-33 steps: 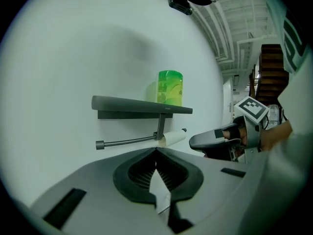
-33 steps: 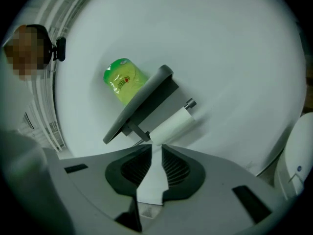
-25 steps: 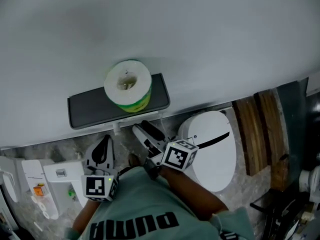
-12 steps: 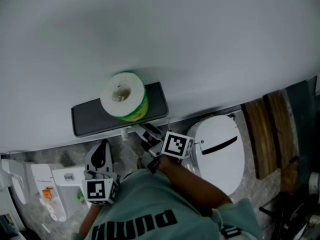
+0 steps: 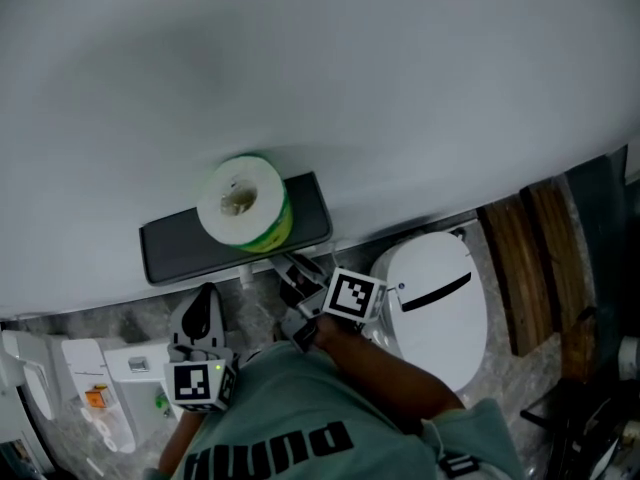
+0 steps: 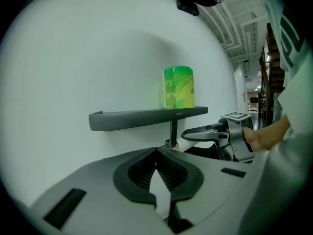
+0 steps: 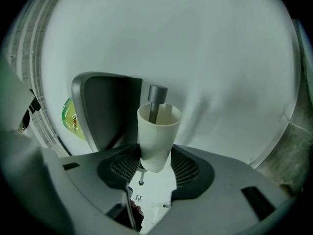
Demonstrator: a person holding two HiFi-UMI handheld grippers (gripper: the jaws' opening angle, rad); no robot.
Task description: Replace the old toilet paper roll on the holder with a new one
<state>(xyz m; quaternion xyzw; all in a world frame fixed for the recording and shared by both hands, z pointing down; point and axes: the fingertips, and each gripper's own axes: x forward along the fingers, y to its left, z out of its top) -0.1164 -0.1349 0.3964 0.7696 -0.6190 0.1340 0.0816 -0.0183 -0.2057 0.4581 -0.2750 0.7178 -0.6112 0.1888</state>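
Note:
A new roll [image 5: 243,203] in green wrap stands upright on the dark grey shelf [image 5: 175,248] of the wall holder; it also shows in the left gripper view [image 6: 179,87]. Below the shelf an empty cream cardboard tube [image 7: 157,131] sits on the holder's metal rod [image 7: 156,94]. My right gripper [image 5: 290,268] reaches level under the shelf; its jaws have just been closing and now press on the tube from both sides [image 7: 155,153]. My left gripper [image 5: 205,303] hangs back to the left, shut with nothing in it [image 6: 157,153].
A white lidded bin [image 5: 435,308] stands on the speckled floor right of the holder. Wooden planks [image 5: 525,268] lean further right. White fittings [image 5: 100,378] sit at the lower left. The pale wall fills the upper half.
My right gripper has moved in under the shelf toward the holder and rolled its wrist. The left gripper has stayed where it was.

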